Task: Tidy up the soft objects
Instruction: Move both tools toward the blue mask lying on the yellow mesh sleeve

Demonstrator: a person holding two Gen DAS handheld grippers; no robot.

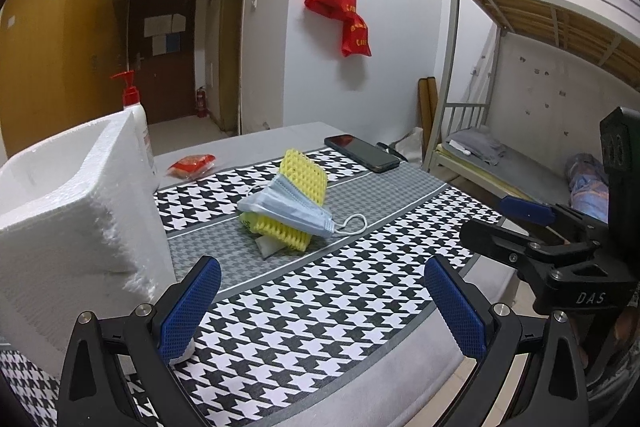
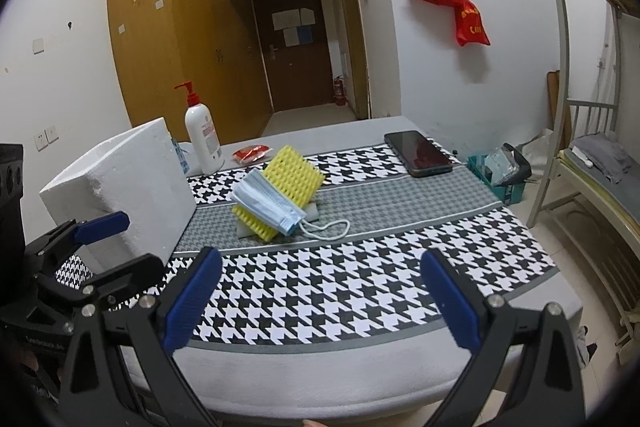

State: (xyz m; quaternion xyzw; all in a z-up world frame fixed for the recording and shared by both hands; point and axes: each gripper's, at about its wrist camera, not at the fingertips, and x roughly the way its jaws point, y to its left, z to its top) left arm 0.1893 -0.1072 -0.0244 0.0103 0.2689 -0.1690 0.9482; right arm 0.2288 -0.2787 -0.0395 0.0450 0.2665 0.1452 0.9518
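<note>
Since nothing's grabbed yet, step: the approach.
Grippers: left gripper [image 1: 322,301] and right gripper [image 2: 320,297] both spread wide, empty.
Mask [image 2: 266,205]: draped over sponge [image 2: 294,175], mid tabletop [image 2: 360,291], beside foam box [image 2: 120,183].
Next: probably pinch the mask first.

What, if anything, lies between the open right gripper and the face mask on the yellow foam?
Nothing: in the right wrist view, only bare houndstooth cloth stretches from the right gripper to the face mask on the yellow foam.
</note>
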